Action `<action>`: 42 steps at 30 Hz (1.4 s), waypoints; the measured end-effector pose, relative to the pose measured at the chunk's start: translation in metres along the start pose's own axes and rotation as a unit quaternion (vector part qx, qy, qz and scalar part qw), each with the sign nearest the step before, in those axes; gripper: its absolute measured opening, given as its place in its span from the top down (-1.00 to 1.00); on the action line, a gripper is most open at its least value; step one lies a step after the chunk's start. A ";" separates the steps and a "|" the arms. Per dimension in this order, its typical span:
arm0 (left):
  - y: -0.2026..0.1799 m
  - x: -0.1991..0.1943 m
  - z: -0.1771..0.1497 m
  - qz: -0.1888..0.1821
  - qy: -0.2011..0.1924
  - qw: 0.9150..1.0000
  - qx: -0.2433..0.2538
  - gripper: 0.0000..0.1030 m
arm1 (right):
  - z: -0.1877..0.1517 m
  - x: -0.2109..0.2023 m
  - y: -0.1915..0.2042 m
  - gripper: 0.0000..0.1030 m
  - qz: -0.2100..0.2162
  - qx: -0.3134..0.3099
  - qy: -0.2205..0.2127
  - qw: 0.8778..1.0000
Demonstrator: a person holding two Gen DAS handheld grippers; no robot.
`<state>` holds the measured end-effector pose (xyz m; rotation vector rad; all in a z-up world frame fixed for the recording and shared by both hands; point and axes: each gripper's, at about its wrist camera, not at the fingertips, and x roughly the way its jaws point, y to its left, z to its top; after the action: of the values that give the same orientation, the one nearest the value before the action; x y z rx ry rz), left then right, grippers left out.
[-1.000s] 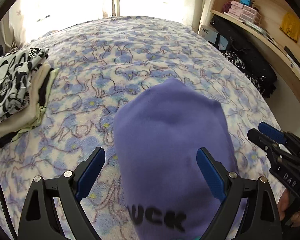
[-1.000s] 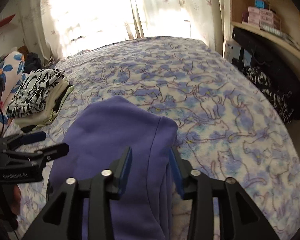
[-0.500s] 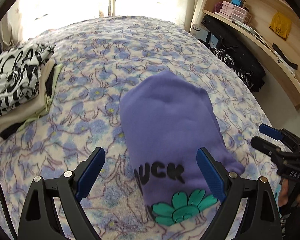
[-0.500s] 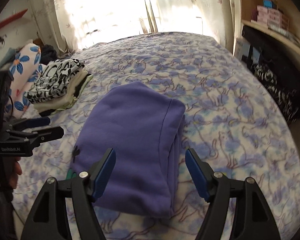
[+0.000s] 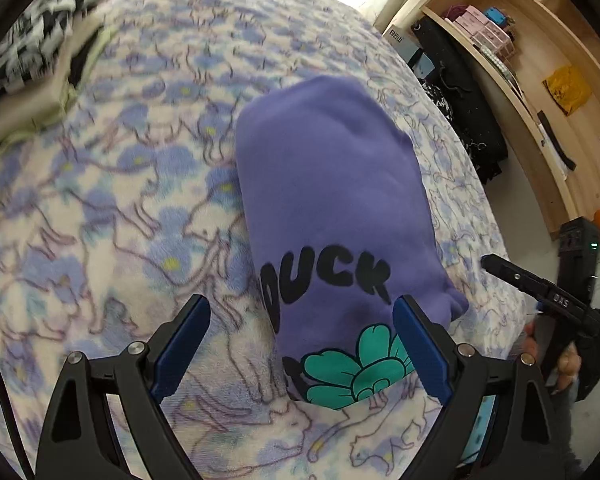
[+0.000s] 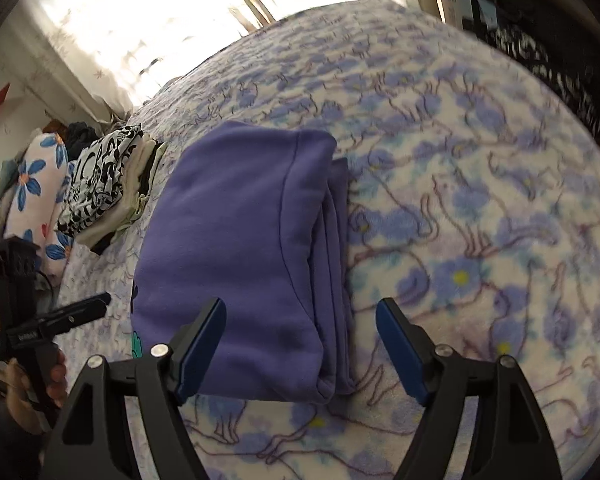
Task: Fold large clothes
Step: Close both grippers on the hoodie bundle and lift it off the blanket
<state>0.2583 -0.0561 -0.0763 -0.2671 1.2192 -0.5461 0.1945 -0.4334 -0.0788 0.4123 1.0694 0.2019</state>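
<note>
Since a second earlier the right gripper (image 6: 300,352) had let go of the purple sweatshirt (image 6: 236,248) and drawn back, its jaws opening with the garment's layered edge just ahead between them, untouched. The left gripper (image 5: 300,356) stood wide, holding nothing, the sweatshirt's near end between its fingers. To that gripper's right, wooden shelves (image 5: 548,92) held pink boxes (image 5: 478,26); the sweatshirt lay folded on the cat-print blanket (image 5: 100,220), black "DUCK" lettering and a green flower showing.
</note>
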 end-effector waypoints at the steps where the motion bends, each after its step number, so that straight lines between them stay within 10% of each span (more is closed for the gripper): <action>1: 0.003 0.005 0.000 -0.007 0.006 1.000 -0.005 -0.78 | 0.001 0.007 -0.007 -0.53 0.013 0.016 0.010 1.000; 15: -0.002 0.054 0.015 -0.079 0.015 0.997 -0.002 -0.84 | 0.017 0.060 -0.052 -0.53 0.124 0.072 0.047 0.989; 42: 0.019 0.085 0.028 -0.129 0.020 0.991 -0.009 -1.00 | 0.030 0.112 -0.040 -0.72 0.168 0.042 0.064 0.983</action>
<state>0.3094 -0.0882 -0.1455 -0.4343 1.2364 -0.7679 0.2723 -0.4369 -0.1738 0.6629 1.1324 0.4888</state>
